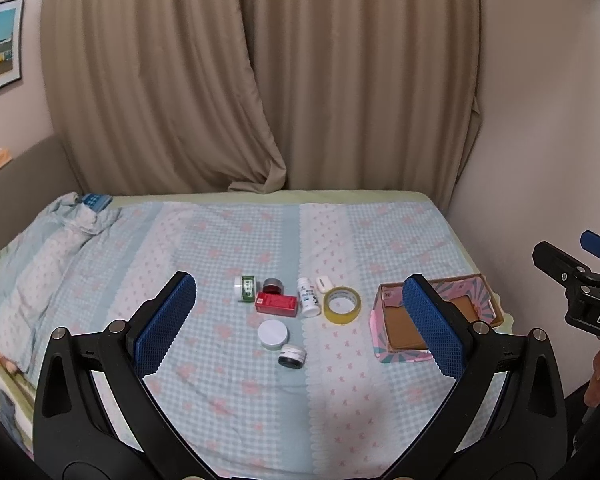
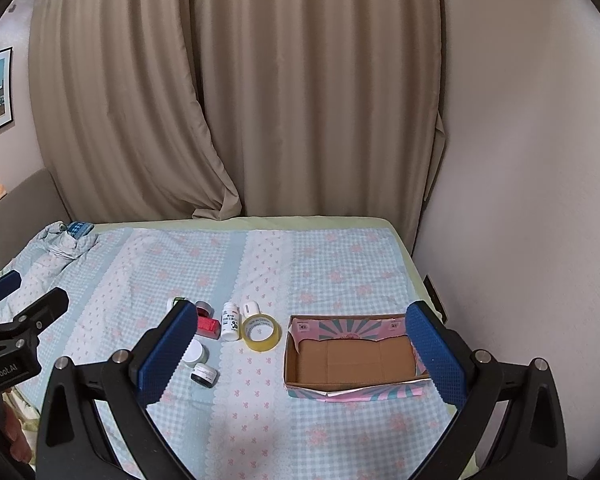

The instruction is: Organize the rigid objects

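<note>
- While both tools hover above the bed (image 1: 228, 392), the left hand-held gripper (image 1: 296, 322) is spread wide, gripping nothing.
- Far left of the cluster, a green-labelled jar (image 1: 246, 288) lies on its side.
- Beside it, a dark-lidded red jar (image 1: 273, 285) sits just behind a red box (image 1: 277, 305).
- Nearer the camera stand a white-lidded jar (image 1: 273, 334) and a small black-based jar (image 1: 292, 356).
- A white bottle (image 1: 309, 297) stands next, a small white case (image 1: 323, 283) behind it.
- A tape roll (image 1: 342, 305) lies flat.
- Right of it sits an open box (image 2: 380, 390), bare inside.
- The right hand-held gripper (image 2: 302, 356) is equally wide apart, carrying nothing.
</note>
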Motion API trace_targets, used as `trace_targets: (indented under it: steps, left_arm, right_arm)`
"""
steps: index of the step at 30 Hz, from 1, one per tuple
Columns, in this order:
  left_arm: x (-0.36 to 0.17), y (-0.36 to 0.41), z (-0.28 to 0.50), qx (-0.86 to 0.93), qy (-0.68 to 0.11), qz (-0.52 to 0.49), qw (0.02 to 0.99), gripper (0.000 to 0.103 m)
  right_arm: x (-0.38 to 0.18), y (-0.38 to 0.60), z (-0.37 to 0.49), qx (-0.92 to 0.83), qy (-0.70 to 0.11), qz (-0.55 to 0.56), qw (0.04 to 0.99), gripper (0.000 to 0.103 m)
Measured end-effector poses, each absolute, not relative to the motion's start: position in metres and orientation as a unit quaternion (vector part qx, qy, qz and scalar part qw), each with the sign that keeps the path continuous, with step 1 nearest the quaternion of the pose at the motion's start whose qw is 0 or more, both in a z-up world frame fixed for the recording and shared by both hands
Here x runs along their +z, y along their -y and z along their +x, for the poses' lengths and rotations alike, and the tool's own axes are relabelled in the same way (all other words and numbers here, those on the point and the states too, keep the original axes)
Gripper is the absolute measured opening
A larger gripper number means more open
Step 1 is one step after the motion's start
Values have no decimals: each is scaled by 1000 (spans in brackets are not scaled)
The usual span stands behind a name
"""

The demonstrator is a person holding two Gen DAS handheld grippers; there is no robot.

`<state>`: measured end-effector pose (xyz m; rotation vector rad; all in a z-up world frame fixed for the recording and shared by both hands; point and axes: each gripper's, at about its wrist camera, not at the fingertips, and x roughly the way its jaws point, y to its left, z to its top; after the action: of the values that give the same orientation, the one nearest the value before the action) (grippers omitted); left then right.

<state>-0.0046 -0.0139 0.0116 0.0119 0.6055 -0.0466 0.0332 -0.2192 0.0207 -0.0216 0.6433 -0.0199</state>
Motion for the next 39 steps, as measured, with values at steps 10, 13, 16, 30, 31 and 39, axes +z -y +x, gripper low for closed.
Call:
trace_targets:
  steps: [10,13,16,30,31,39]
  left_arm:
    - [9,11,-6,-16,-299,2,954,102]
    - [8,10,-6,-13,-299,2,954,102]
    - [5,11,-6,-12,-301,3,954,102]
    - [2,7,-2,-13,-305,-1,952,102]
    - [2,7,-2,-13,-305,-1,952,102]
    - [0,8,-3,-13,-304,0,953,102]
  right_arm:
    - [16,219,34,-1,-313,-8,950,103]
    - [13,219,32,2,-312,-7,950,103]
    - [12,218,33,4,-312,-7,950,103]
    - [9,216,33,1,-313,-6,950,103]
    - [8,217,32,1,-313,-5,950,103]
    - [7,219,32,2,-314,-5,949,103]
